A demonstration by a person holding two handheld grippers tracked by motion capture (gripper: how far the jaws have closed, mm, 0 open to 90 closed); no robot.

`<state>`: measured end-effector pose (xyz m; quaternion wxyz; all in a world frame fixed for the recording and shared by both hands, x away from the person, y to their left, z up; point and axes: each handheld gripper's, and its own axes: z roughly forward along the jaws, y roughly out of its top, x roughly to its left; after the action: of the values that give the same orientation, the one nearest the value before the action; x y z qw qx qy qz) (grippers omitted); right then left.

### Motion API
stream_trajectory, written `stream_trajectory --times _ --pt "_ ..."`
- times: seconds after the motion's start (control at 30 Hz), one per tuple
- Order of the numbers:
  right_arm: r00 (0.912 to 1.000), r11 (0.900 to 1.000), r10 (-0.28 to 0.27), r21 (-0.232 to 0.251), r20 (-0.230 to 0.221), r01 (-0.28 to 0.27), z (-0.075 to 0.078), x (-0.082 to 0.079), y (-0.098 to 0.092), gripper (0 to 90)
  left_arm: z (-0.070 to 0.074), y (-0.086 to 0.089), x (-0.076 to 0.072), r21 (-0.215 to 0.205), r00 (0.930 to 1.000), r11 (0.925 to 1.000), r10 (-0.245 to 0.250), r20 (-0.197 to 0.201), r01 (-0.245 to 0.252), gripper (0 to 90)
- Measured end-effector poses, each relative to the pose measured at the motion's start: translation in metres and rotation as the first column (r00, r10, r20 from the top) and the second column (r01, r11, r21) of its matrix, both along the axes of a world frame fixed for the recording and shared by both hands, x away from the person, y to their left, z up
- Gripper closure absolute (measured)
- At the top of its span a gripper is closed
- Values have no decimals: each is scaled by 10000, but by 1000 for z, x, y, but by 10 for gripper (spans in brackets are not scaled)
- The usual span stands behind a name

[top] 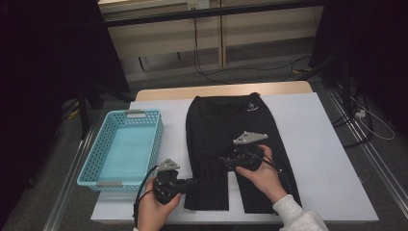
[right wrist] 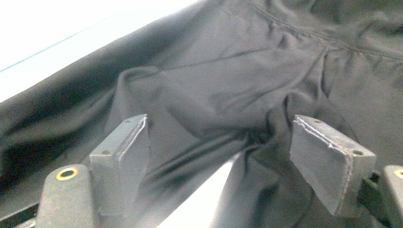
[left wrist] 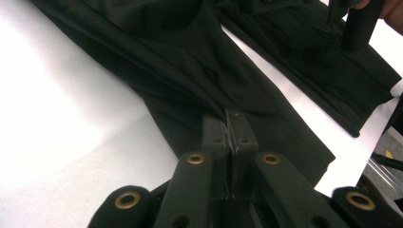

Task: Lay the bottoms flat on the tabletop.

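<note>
Two grippers over shorts (top: 231, 130) on white table (top: 327, 159): left fingers (left wrist: 223, 135) apparently pinch fabric, right fingers (right wrist: 124, 154) wide

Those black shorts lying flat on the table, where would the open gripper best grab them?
Probably at the crotch seam, coming from above. The black shorts lie flat, but the cloth there is bunched into a fold between the right hand-held gripper's open jaws, so the pads could pinch it. The left hand-held gripper already pinches one leg.

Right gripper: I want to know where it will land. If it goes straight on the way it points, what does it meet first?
Probably the black shorts: the open right gripper points at the wrinkled fabric around the crotch, though depth is unclear.
</note>
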<state>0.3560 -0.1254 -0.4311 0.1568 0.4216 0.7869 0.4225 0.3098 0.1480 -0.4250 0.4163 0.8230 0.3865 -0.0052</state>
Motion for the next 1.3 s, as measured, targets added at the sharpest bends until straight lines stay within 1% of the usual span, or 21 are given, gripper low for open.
stream_trajectory --times 0.13,0.27,0.43,0.6,0.67,0.7,0.77,0.8,0.87,0.93,1.07,1.1,1.3 --pt "10000 9999 47 91 37 -47 -1 2 4 214 -1 -3 -1 -69 10000 10000 -1 58 2 882" --pt "9999 9999 98 78 31 -98 -2 3 8 202 -1 -5 -3 -59 9997 9999 -102 206 103 881" --pt "9996 9995 239 203 114 -241 -1 4 13 192 -2 -10 -3 -161 9997 9998 -71 241 75 880" --pt "9994 9990 330 291 94 -333 -1 6 20 187 -2 -18 -4 -185 9988 9998 -111 480 120 880" --pt "9993 9987 371 344 99 -374 0 8 23 188 -2 -19 -4 -191 9988 9997 -165 470 174 881" --pt "9992 9984 391 413 65 -393 0 8 25 194 -3 -20 -5 -215 9987 9997 -106 501 117 880" --pt "9990 9978 453 485 5 -453 -1 9 28 203 -4 -20 -6 -177 9984 9997 -134 554 144 878" --pt "9988 9972 482 573 -43 -479 -2 10 29 205 -4 -21 -6 -231 9984 9996 -159 548 172 878" --pt "9985 9971 533 556 -81 -527 -4 12 31 214 -4 -22 -7 -169 9974 9997 -182 698 194 877" --pt "9982 9964 579 622 -175 -567 -4 13 33 214 -4 -23 -7 -185 9970 9997 -139 766 153 877" --pt "9978 9952 648 744 -143 -635 -3 14 38 227 -5 -22 -6 -217 9968 9997 -94 799 112 877" --pt "9975 9949 689 744 -125 -678 -3 14 39 233 -5 -22 -5 -200 9971 9997 -120 753 136 877" --pt "9951 9928 986 683 -15 -982 -4 13 53 246 -4 -21 -4 -281 9970 9996 -41 770 63 878"
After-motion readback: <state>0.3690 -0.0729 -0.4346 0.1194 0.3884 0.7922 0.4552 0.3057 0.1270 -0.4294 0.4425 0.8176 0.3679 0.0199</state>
